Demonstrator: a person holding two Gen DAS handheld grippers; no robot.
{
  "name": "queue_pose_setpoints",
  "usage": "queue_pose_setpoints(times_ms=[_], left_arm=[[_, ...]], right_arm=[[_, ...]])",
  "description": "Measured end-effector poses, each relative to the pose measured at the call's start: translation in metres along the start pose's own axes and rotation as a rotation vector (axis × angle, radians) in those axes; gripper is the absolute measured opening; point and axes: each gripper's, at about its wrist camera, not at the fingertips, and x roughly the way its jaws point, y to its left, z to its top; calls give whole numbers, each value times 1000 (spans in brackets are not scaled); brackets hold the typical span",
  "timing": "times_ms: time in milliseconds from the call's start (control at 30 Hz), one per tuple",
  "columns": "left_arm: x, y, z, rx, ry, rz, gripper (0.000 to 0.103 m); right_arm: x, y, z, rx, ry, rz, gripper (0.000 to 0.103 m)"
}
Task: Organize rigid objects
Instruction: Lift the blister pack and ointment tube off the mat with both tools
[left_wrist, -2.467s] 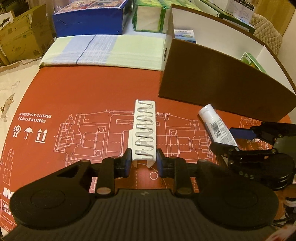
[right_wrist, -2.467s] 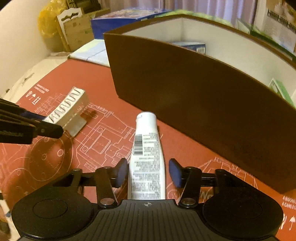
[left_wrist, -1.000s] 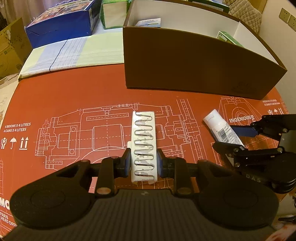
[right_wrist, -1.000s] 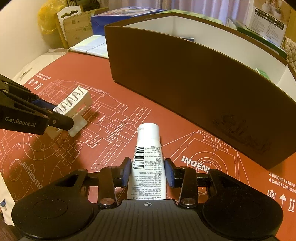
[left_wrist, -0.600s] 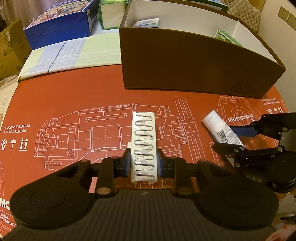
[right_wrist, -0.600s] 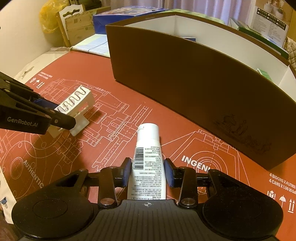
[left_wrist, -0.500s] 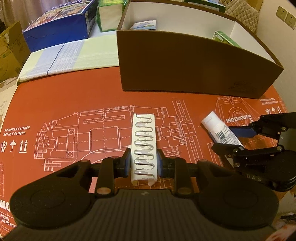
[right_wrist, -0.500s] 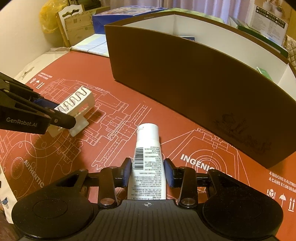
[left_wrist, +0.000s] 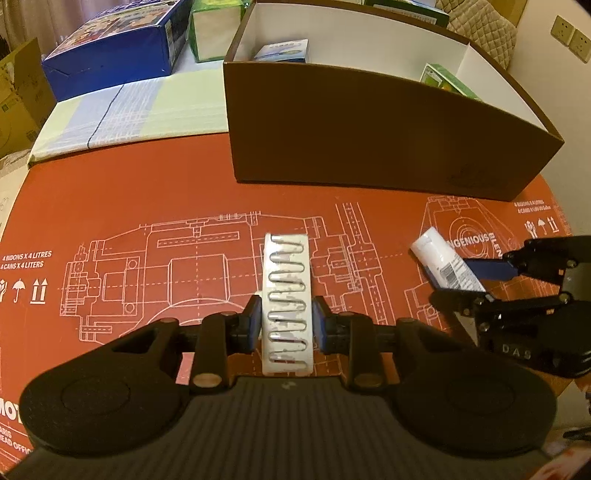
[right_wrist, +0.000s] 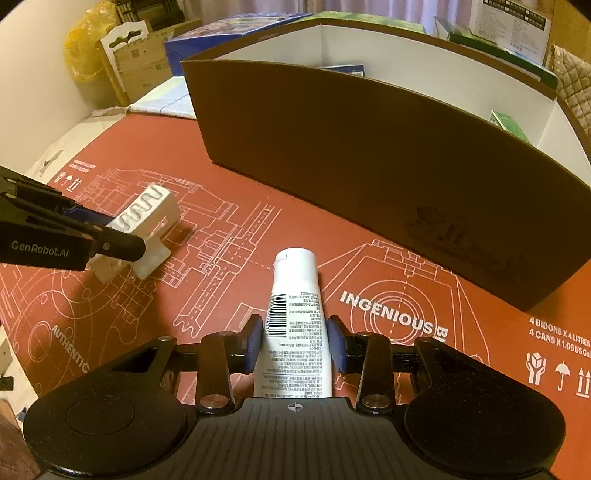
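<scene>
I see a white block with a silvery zigzag wire set into its top face, lying lengthwise between my left jaws, which are opening; its far end reaches well past their tips. A white tube with a barcode and fine print lies between my right jaws, pinched at mid-body, cap pointing ahead beyond the tips.

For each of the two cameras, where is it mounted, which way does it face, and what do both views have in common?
Left wrist view: sits on the left gripper, faces forward and down at the white rectangular holder with a metal coil; its jaws are opening around it.
Right wrist view: sits on the right gripper, faces forward and down at the white plastic tube it clamps.
Shared: both objects, both grippers, red printed mat, brown cardboard box.
</scene>
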Motion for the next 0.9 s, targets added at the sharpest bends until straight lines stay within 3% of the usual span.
queue_pose_setpoints(times_ms=[900], left_arm=[[-9,-8,8,33,-36,5,23]], right_arm=[[-9,-8,2,0,-15,17,35]])
